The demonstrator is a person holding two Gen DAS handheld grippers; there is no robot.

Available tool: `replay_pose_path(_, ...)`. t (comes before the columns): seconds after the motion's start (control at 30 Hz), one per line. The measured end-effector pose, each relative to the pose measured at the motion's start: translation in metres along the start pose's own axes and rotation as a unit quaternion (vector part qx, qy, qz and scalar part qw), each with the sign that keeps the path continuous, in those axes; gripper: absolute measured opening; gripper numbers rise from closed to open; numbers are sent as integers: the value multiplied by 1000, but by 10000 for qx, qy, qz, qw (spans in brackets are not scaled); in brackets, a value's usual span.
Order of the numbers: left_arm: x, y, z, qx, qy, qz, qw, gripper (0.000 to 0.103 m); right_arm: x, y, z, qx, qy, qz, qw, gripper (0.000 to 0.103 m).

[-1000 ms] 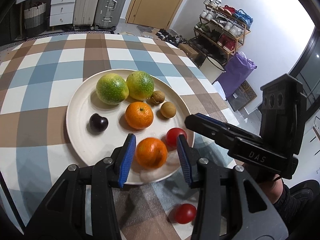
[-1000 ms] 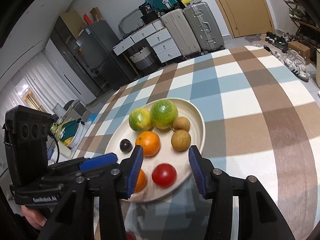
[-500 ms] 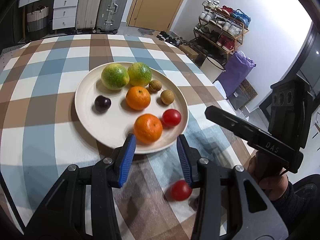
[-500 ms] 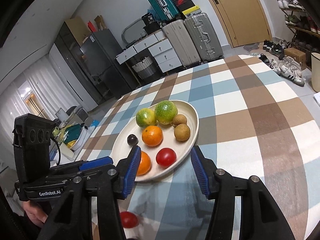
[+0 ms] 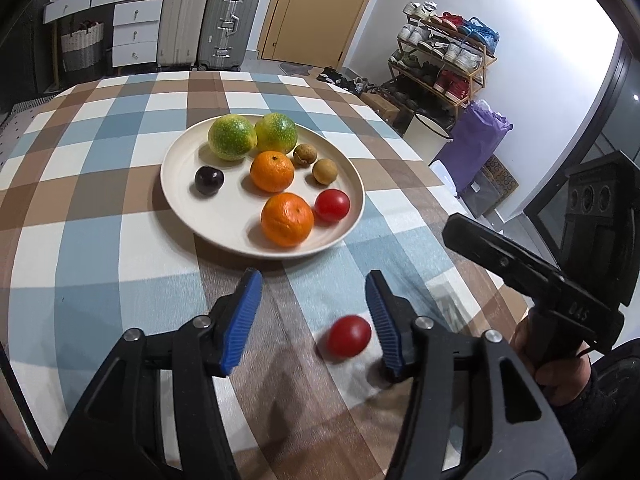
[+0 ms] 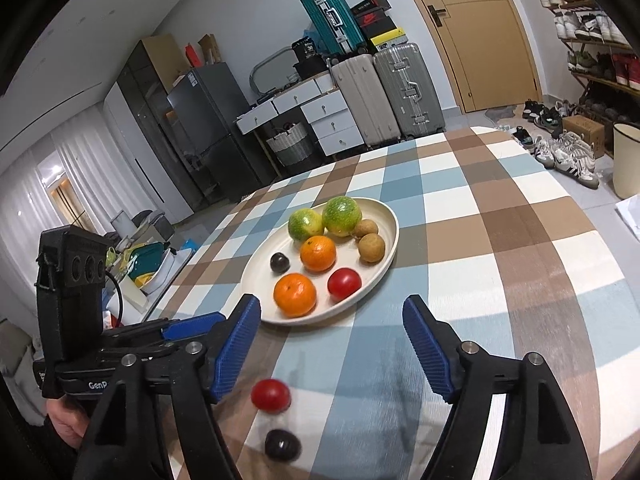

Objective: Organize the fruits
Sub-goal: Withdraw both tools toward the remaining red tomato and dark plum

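Note:
A cream plate [image 5: 184, 200] [image 6: 256, 276] on the checked tablecloth holds two green citrus fruits [image 5: 232, 137], two oranges [image 5: 287, 219] [image 6: 295, 294], two small brown fruits [image 5: 325, 171], a dark plum [image 5: 209, 180] and a red tomato [image 5: 332, 205] [image 6: 344, 283]. Off the plate, a loose red tomato [image 5: 349, 336] [image 6: 271, 395] lies on the cloth, with a dark plum [image 6: 282, 443] close by. My left gripper [image 5: 314, 304] hangs short of the plate, jaws opening, nothing between them. My right gripper [image 6: 332, 344] is also opening and holds nothing.
The table's right edge [image 5: 472, 240] drops to the floor beside a purple bag [image 5: 476, 148] and a shoe rack [image 5: 444, 56]. Suitcases [image 6: 392, 88] and white drawers [image 6: 320, 120] stand beyond the far end. A hand [image 5: 556, 364] grips the right tool.
Both grippers have drawn back from the plate toward the near table edge and their jaws have widened. The orange and the tomato that sat between the jaws now lie free on the plate.

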State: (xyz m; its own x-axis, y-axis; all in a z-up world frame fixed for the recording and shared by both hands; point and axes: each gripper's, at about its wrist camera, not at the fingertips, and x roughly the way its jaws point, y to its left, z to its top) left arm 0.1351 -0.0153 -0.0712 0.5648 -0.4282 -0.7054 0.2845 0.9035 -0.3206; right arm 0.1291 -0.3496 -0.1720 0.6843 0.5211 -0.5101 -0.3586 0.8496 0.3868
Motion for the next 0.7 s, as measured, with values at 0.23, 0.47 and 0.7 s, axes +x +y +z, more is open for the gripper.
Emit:
replay_pose_path(0.23,-20,-3,-18,-44,-173,208,9996,76,-14,12,-21,-94,76,72,9999,84)
replay_pose_path(0.47,-33,-4,-33,-130,-176,532,9983,85,-23,23,-41,-191,196,-8,9996,94)
replay_pose_path(0.7,-44,-3,-47,-198,-257,654,9973,102,-25,34,-60,-358,451,-74,9983,94)
